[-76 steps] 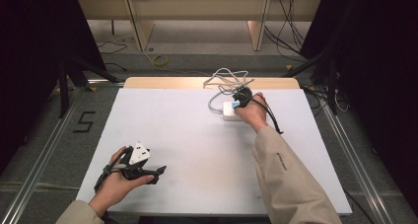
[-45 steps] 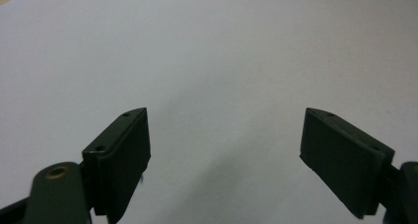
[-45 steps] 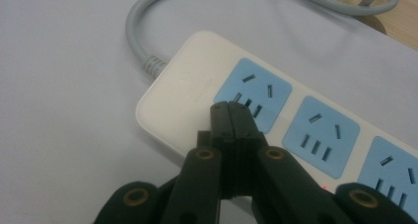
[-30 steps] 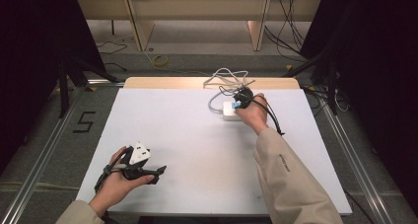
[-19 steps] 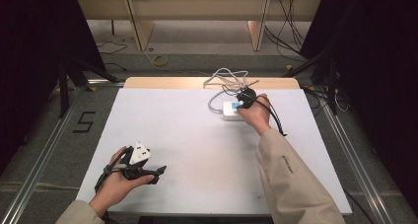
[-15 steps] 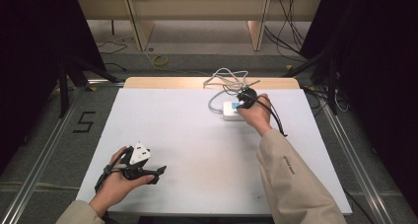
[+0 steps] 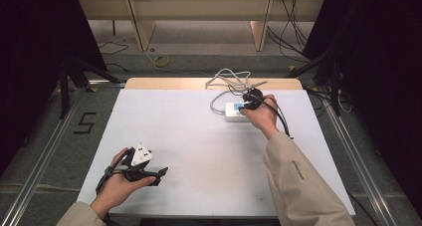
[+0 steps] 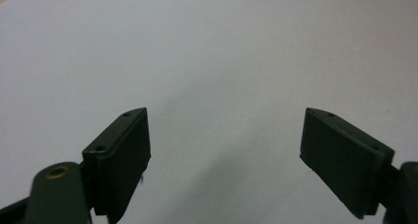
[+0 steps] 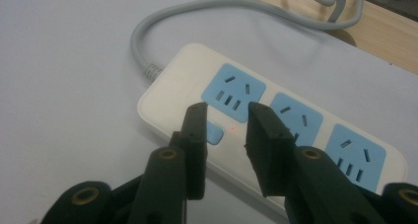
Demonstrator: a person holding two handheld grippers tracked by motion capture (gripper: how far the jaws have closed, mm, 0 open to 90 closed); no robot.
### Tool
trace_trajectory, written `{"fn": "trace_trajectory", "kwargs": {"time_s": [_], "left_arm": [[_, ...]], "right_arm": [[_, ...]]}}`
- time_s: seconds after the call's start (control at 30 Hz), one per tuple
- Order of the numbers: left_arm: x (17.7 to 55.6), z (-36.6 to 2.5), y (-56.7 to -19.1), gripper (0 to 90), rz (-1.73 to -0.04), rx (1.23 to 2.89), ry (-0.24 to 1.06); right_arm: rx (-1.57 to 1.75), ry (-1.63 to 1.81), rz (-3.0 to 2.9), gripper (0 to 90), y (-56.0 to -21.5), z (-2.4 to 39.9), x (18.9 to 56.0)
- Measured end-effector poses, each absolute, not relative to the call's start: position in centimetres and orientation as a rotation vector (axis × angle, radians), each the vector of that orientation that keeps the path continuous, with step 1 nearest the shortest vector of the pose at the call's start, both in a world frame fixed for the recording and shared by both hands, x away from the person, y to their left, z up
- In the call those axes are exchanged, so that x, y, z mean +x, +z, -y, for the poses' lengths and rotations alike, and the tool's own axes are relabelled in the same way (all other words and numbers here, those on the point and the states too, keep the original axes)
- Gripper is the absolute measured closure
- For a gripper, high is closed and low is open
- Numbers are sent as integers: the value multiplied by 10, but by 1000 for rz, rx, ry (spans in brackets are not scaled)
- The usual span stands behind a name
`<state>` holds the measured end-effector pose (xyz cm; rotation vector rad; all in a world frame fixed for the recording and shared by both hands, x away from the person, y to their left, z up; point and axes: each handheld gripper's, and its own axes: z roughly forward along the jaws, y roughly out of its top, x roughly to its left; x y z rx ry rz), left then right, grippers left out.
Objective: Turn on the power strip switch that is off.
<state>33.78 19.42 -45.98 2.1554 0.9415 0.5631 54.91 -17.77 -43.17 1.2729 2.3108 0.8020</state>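
High view first, and we sweep from the left: the left gripper (image 7: 133,165) rests on the near left corner of the white worktop (image 7: 179,136), well apart from anything of interest. From the left gripper view we see its fingers (image 8: 121,155) spread wide, released, with bare worktop between them.

Moving across to the right, we find the action. The power strip (image 7: 234,111) lies near the far edge of the worktop, its grey cord (image 7: 226,79) looping off toward the back. The right gripper (image 7: 249,102) is right over it, so this hand is plainly the nearer one; the left is a long way off.

Right gripper view now: we look straight down the fingers (image 9: 197,135) at the strip (image 9: 177,86), and they have just been opening, parted a little with nothing clamped between them. The small blue switch (image 9: 214,133) sits at the inner edge of the left finger, and a tiny red light (image 9: 232,129) glows in the gap. The strip's long axis runs from upper left to lower right across this view, sockets (image 9: 233,93) lined up beyond the fingertips. We judge the switch lies just below and ahead of the fingertips, so any coming move is short, along that near end.
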Motion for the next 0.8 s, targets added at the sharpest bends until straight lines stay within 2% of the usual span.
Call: {"fn": "trace_trajectory", "kwargs": {"time_s": [0.27, 0.8], "left_arm": [[338, -194, -460, 190, -942, 2157, 563], [338, -194, -460, 191, -941, 2162, 565]], "right_arm": [[1277, 821, -2312, 634, -434, 186, 543], [1272, 850, -2314, 597, -430, 197, 527]]}}
